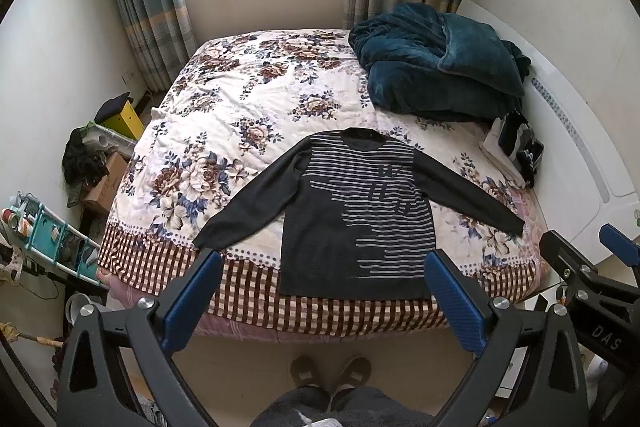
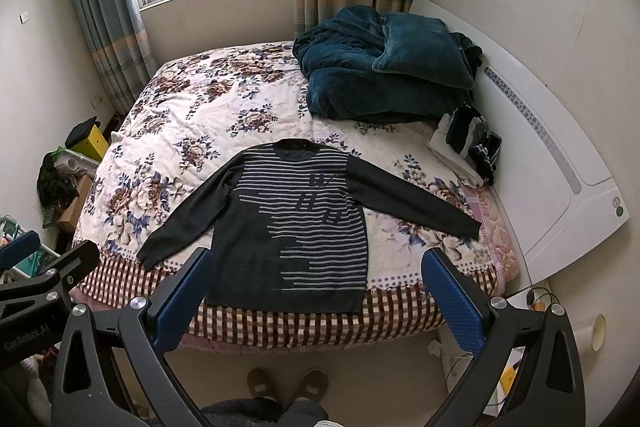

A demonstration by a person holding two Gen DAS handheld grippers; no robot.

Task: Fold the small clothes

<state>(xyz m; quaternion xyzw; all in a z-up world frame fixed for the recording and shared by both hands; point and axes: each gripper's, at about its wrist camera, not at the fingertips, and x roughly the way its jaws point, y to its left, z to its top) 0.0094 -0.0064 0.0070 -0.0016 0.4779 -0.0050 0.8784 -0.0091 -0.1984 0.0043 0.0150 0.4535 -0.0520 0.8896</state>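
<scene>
**One sweater, two grippers, nothing grabbed**

One dark striped sweater point(image 1: 356, 215) lies flat near the bed's point(image 1: 248, 95) near edge, both sleeves spread. Left gripper point(image 1: 324, 291) and right gripper point(image 2: 316, 287) hover wide open, empty. One teal blanket point(image 1: 432, 67) sits far right.

left gripper point(image 1: 324, 267) spread, right gripper point(image 2: 316, 267) likewise (empty)
</scene>
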